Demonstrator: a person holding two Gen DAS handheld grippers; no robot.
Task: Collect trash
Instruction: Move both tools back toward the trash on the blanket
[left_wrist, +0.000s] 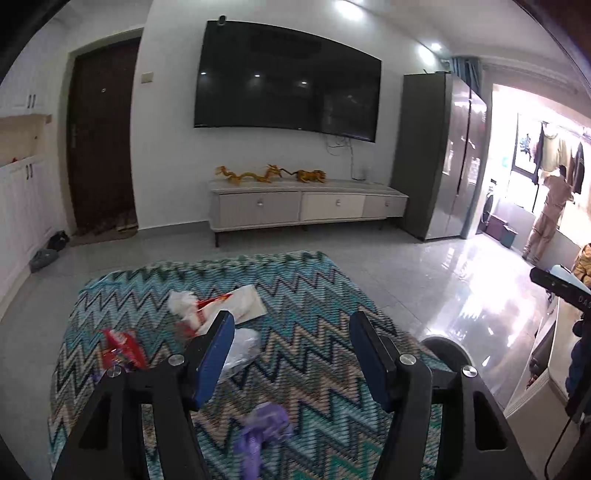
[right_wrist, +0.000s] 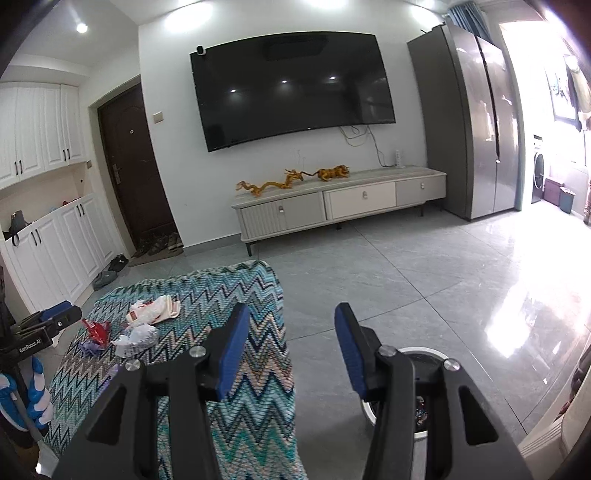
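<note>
purple wrapper (left_wrist: 264, 424) right under left gripper (left_wrist: 291, 339), fingers spread, nothing held | right gripper (right_wrist: 290, 338) also gaping, empty, trash bin (right_wrist: 415, 406) at 5 o'clock | zigzag cloth (left_wrist: 314, 295) underneath

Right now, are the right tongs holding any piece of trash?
No, the right tongs are open with nothing between them, hanging over the zigzag cloth's edge while the wrappers lie off to the left.

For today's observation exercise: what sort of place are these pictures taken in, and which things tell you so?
Most likely a home living room: a wall-mounted television hangs above a low cabinet, shoes lie by the front door, and a zigzag cloth holds scattered wrappers.
</note>
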